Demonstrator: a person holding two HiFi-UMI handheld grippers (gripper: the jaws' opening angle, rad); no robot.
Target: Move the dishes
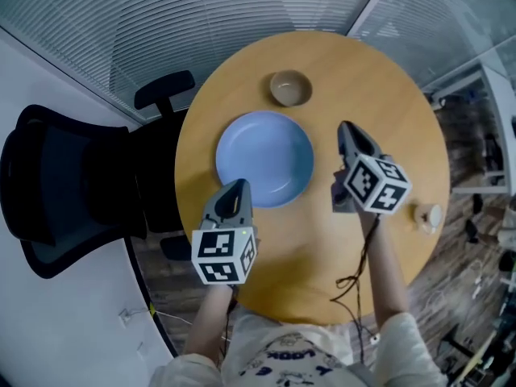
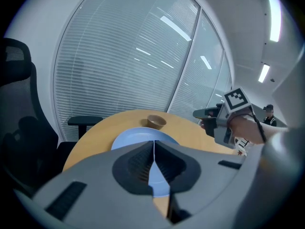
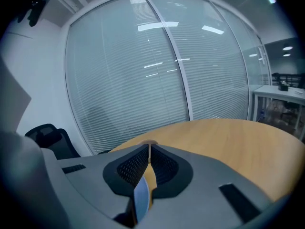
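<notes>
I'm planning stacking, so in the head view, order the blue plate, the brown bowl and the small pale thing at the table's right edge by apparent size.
1. blue plate, by far
2. brown bowl
3. small pale thing, somewhat smaller than the bowl

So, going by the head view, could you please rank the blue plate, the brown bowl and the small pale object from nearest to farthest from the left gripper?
1. The blue plate, right at the tips of the left gripper.
2. The brown bowl, beyond the plate, on the far side of the table.
3. The small pale object, at the right edge.
</notes>
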